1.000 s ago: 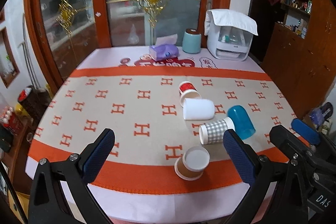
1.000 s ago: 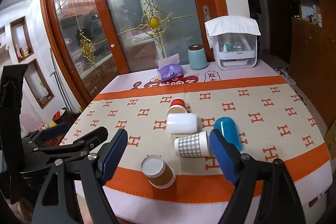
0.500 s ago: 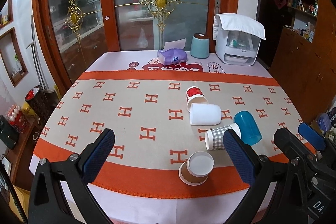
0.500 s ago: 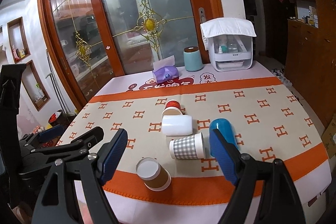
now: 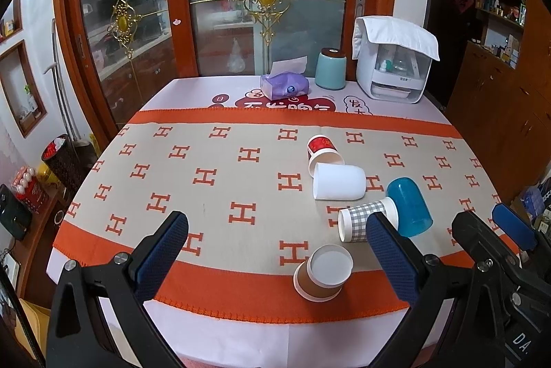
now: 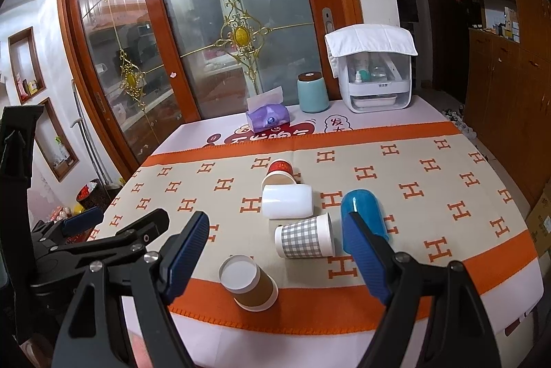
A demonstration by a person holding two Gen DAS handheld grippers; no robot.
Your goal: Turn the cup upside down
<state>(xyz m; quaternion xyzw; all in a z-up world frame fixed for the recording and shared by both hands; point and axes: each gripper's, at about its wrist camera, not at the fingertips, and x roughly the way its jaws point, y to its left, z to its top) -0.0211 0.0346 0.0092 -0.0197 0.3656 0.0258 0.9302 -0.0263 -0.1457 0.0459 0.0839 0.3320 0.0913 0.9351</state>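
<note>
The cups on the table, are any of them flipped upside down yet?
Not yet. The brown paper cup, checked cup, white cup, blue cup and red cup all lie on their sides on the tablecloth. Nothing is in hand: the left hand-held gripper and right hand-held gripper are open and empty above the table's near edge. All the flipping is left.

Five cups on side, clustered: red paper cup (image 5: 322,145) touching white cup (image 5: 339,185); checked cup (image 5: 366,224) beside blue cup (image 5: 409,211); brown cup (image 5: 322,273) nearest, apart.
</note>
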